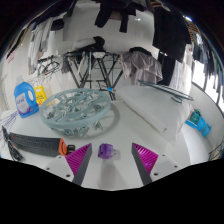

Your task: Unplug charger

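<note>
- The hand-held two-finger gripper (108, 158) has its fingers spread wide, the magenta ribbed pads (75, 157) facing each other across a clear gap; neither pad presses on anything.
- Between the fingers, close to the midline and slightly nearer the left pad, sits a small purple blocky object (106, 151) on the white table surface (150, 110). It is judged to be the charger or its plug (its shape is too small to settle which), and a gap shows at either side of it.
- The relation that matters: the purple object lies straight ahead along the fingers' own axis, already inside their span, so closing should call for little sideways correction, perhaps a slight shift to centre it.
- Whether a socket or power strip holds the object cannot be told; no cable is clearly visible running from it.
- Just beyond the fingers, a round clear glass dish with a faceted pattern (80, 110) rests on the table, a little to the left of the line of approach.
- Further left stands a blue and orange box-like item (27, 95), well apart from the purple object.
- Beyond the dish, a black wire-frame stand (92, 68) rises near the far edge of the table.
- The unplugging is judged not yet begun, since the object is ungripped.
</note>
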Tool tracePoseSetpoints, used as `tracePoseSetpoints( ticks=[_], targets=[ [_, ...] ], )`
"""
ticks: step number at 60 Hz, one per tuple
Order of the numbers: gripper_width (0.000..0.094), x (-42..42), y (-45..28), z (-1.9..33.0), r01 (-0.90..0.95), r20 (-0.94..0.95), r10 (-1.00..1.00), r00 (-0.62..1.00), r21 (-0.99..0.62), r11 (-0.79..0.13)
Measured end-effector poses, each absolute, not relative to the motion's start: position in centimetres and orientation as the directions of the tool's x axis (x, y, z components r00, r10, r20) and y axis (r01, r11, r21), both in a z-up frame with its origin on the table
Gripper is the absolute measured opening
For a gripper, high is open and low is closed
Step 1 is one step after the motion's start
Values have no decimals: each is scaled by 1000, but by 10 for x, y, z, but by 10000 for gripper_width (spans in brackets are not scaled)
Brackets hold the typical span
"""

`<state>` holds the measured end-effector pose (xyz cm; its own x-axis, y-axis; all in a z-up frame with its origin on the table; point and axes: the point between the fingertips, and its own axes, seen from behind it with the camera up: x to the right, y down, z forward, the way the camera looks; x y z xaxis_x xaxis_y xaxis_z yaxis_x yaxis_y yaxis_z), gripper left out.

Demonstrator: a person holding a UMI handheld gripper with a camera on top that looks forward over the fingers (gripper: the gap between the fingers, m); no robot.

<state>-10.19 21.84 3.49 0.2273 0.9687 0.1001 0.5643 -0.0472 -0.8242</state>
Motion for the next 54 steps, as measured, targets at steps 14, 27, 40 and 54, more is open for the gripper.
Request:
tracePoseSetpoints(
  ticks=[14,27,40,54],
  targets=[
    [855,34,177,120,567,85,970,227,-821,-61],
    [851,192,140,160,616,73,969,236,-783,-91],
    [855,290,115,166,659,81,969,234,-746,-97],
    [852,301,110,173,654,93,977,192,-754,-57]
  ],
)
